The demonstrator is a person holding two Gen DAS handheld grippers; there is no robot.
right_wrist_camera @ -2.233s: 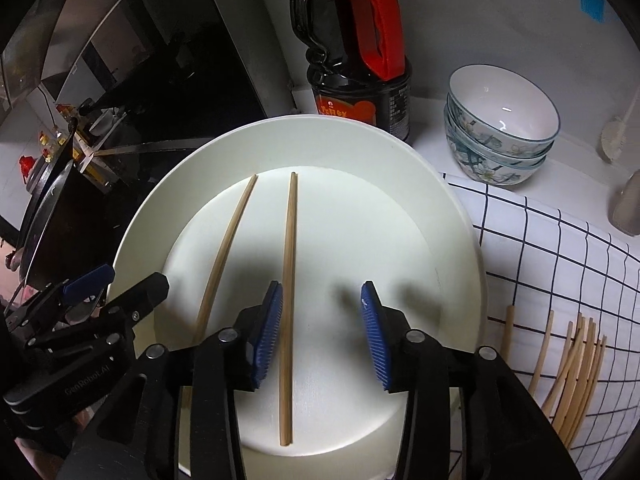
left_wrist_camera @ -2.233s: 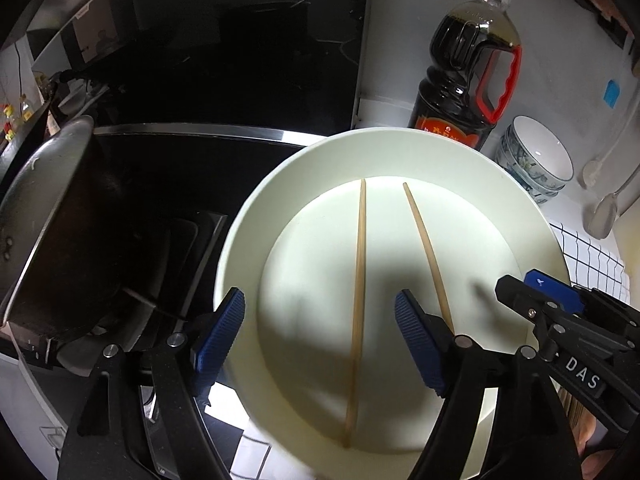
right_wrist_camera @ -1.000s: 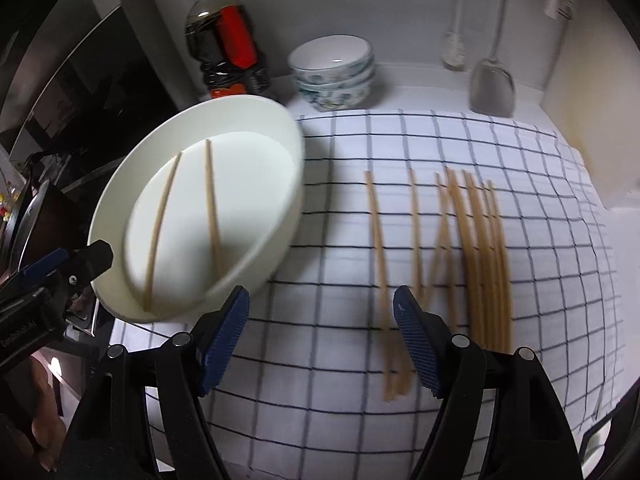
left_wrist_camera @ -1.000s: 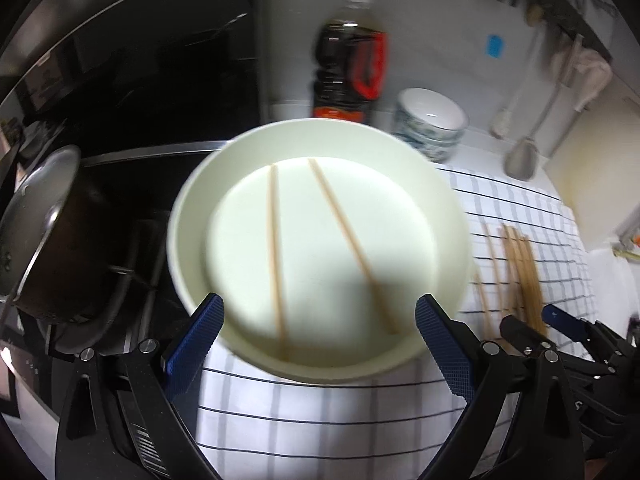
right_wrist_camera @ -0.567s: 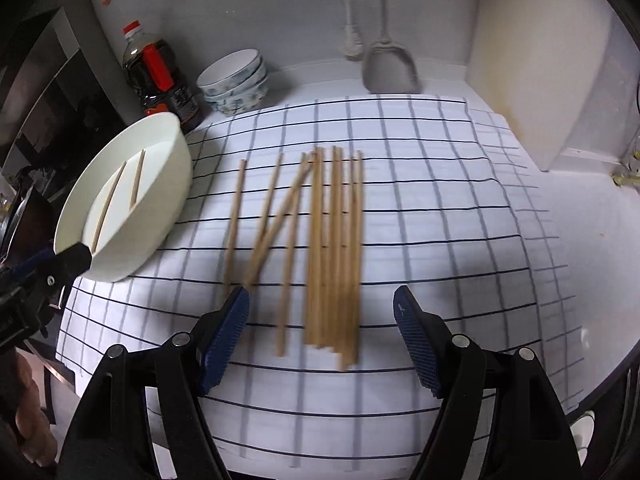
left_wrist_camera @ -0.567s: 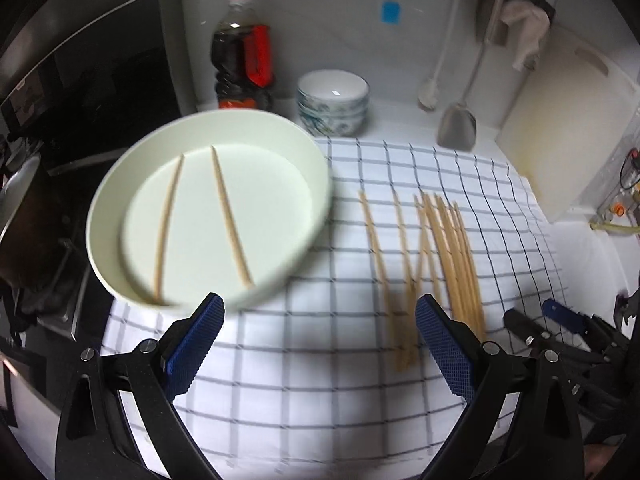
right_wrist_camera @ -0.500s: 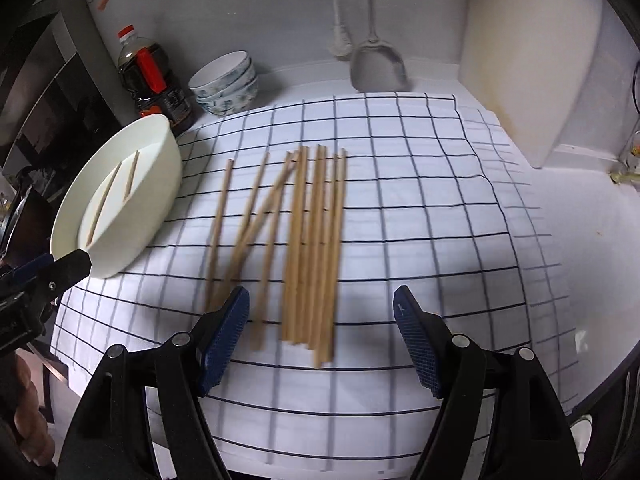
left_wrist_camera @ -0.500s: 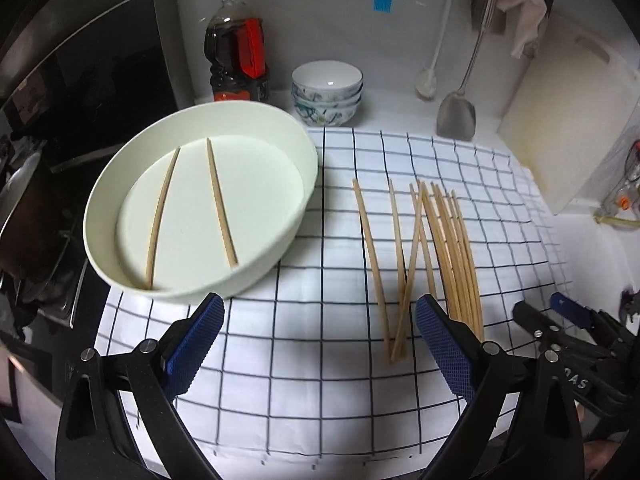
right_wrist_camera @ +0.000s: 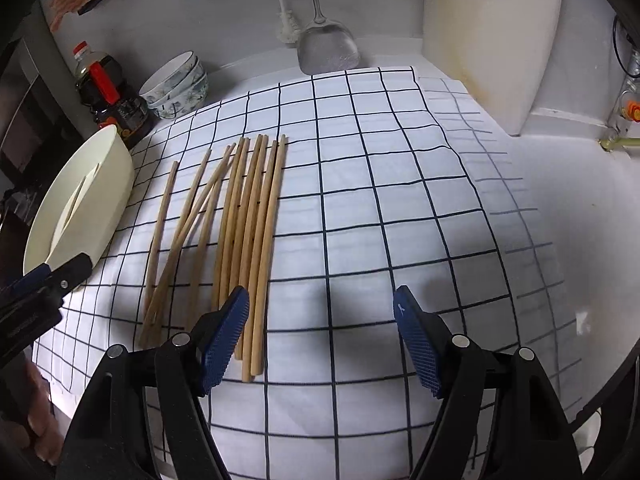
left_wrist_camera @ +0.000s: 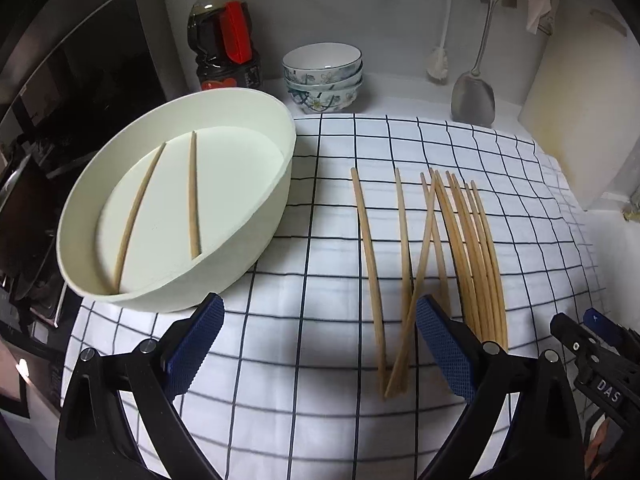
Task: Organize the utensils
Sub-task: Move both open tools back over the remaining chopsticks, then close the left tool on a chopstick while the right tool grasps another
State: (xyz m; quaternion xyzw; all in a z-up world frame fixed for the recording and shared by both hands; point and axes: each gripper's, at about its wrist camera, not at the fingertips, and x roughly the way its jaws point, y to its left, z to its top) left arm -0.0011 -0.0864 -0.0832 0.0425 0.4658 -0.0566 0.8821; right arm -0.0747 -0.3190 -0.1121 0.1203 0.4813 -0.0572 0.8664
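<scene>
Several wooden chopsticks (left_wrist_camera: 460, 248) lie in a loose row on a white checked cloth (left_wrist_camera: 304, 360); they also show in the right wrist view (right_wrist_camera: 244, 224). A white oval dish (left_wrist_camera: 240, 248) at the left holds two chopsticks (left_wrist_camera: 193, 196); its rim shows in the right wrist view (right_wrist_camera: 120, 184). My left gripper (left_wrist_camera: 316, 340) is open and empty above the cloth, between dish and row. My right gripper (right_wrist_camera: 322, 336) is open and empty, just right of the row's near ends.
A dark sauce bottle (left_wrist_camera: 226, 36) and stacked patterned bowls (left_wrist_camera: 322, 76) stand at the back wall. A metal spatula (left_wrist_camera: 474, 96) and a brush hang there. A cutting board (right_wrist_camera: 492, 40) leans at the right. A dark stove with a pan (left_wrist_camera: 20, 200) is at the left.
Both grippers have pulled back from over the dish and opened wide. The views have swung right, so the row of chopsticks on the cloth is now in front.
</scene>
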